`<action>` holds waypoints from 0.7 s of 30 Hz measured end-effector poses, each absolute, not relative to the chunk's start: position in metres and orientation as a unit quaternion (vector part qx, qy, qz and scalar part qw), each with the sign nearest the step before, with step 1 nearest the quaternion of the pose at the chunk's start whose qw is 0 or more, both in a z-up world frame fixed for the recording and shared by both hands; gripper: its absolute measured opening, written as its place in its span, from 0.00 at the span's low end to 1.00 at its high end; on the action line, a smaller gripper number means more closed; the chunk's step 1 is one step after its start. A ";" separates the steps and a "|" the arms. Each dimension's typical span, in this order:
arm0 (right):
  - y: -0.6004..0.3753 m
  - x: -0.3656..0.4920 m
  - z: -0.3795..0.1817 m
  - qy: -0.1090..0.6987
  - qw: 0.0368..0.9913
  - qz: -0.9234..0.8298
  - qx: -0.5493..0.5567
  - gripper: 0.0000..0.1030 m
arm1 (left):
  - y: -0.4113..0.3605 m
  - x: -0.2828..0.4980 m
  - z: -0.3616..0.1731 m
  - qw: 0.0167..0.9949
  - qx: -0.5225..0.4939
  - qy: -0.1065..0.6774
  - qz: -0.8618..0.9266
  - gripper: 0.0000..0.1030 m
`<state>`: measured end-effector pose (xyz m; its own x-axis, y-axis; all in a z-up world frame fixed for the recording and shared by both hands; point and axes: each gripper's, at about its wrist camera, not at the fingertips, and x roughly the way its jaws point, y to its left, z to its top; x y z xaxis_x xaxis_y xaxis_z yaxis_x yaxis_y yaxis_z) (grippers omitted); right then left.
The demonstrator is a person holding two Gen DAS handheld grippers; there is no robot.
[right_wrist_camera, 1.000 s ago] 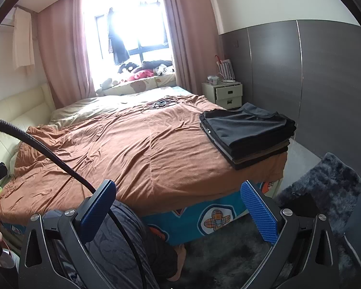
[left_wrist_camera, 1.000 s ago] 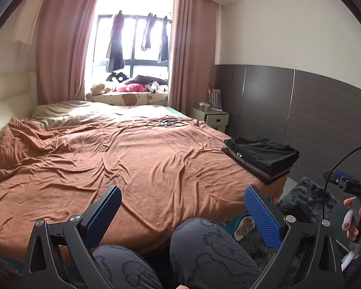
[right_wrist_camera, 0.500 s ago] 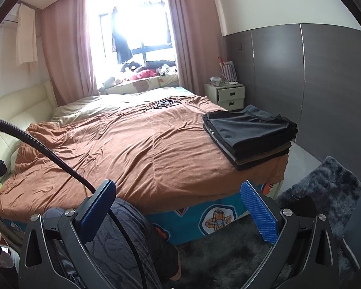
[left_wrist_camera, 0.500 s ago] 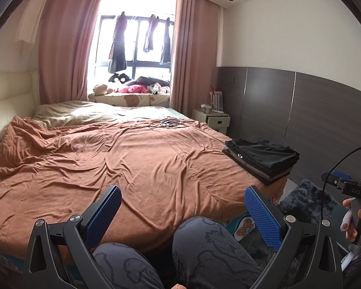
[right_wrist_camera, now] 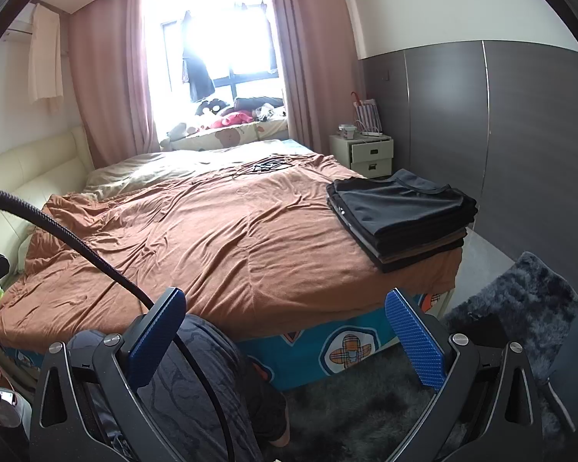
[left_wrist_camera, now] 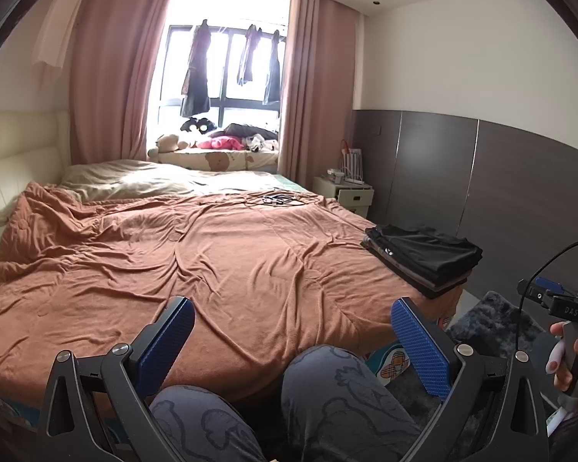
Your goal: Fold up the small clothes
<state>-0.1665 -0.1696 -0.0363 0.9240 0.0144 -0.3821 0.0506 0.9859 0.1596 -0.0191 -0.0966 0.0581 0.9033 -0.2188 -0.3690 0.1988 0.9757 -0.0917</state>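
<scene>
A neat stack of folded dark clothes (left_wrist_camera: 424, 258) (right_wrist_camera: 402, 215) rests on the near right corner of the bed, which is covered by a rust-brown blanket (left_wrist_camera: 212, 261) (right_wrist_camera: 212, 238). My left gripper (left_wrist_camera: 293, 331) hangs open over the person's knees at the foot of the bed, holding nothing. My right gripper (right_wrist_camera: 285, 323) is open too, lower and further right, level with the bed's front edge, its fingers empty. The stack lies well ahead and to the right of both grippers. No loose garment lies on the blanket near them.
The person's patterned trouser legs (left_wrist_camera: 327, 404) fill the space below the grippers. A dark shaggy rug (right_wrist_camera: 520, 308) covers the floor at right. A white nightstand (right_wrist_camera: 370, 154) stands by the grey wall panel. Cables (left_wrist_camera: 277, 200) lie at the blanket's far side. More clothes hang at the window (left_wrist_camera: 196, 77).
Both views have tilted up and drawn back slightly from the bed; more ceiling shows. Both grippers stay open and empty.
</scene>
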 end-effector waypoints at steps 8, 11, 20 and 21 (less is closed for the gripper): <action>-0.172 -0.167 -0.037 0.195 0.977 -0.009 0.083 1.00 | -0.096 -0.021 0.058 0.975 -0.026 0.191 -0.106 1.00; -0.172 -0.167 -0.037 0.195 0.977 -0.009 0.083 1.00 | -0.096 -0.021 0.058 0.975 -0.025 0.191 -0.106 1.00; -0.173 -0.167 -0.036 0.195 0.977 -0.009 0.082 1.00 | -0.096 -0.022 0.058 0.976 -0.024 0.191 -0.106 1.00; -0.174 -0.168 -0.036 0.196 0.977 -0.010 0.082 1.00 | -0.096 -0.022 0.058 0.975 -0.025 0.192 -0.106 1.00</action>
